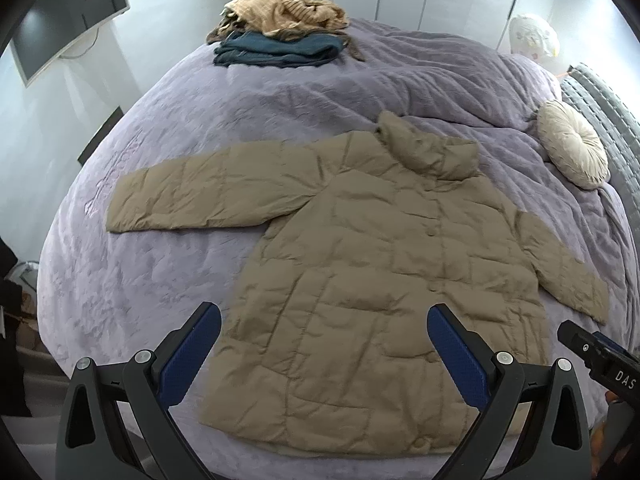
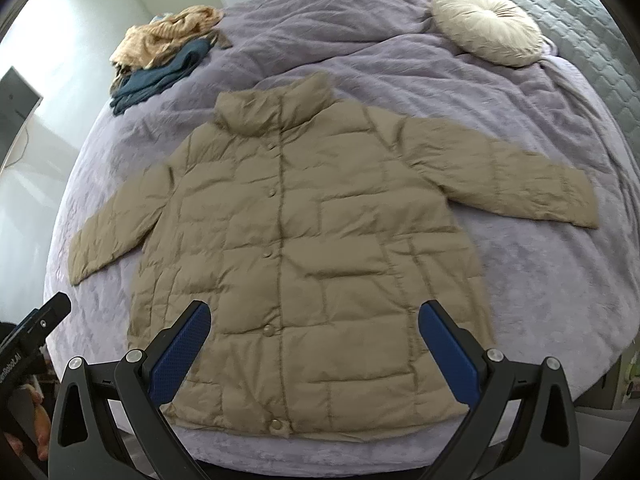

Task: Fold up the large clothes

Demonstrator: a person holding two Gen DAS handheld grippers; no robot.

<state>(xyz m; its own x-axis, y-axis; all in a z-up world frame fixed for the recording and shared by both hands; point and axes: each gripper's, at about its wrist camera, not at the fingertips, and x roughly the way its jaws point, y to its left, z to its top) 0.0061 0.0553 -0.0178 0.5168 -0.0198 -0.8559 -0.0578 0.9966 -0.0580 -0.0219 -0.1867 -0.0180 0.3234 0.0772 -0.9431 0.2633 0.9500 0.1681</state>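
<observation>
A tan quilted puffer jacket lies flat, front up and buttoned, on the purple bedspread, with both sleeves spread outward. It also shows in the right wrist view. My left gripper is open and empty, above the jacket's lower left hem. My right gripper is open and empty, above the jacket's lower hem. The right gripper's body shows at the right edge of the left wrist view. The left gripper's body shows at the left edge of the right wrist view.
A pile of folded clothes, tan on teal, sits at the bed's far side. A round cream cushion lies by the grey quilted headboard. A wall TV hangs at left. The bed's near edge is just below the hem.
</observation>
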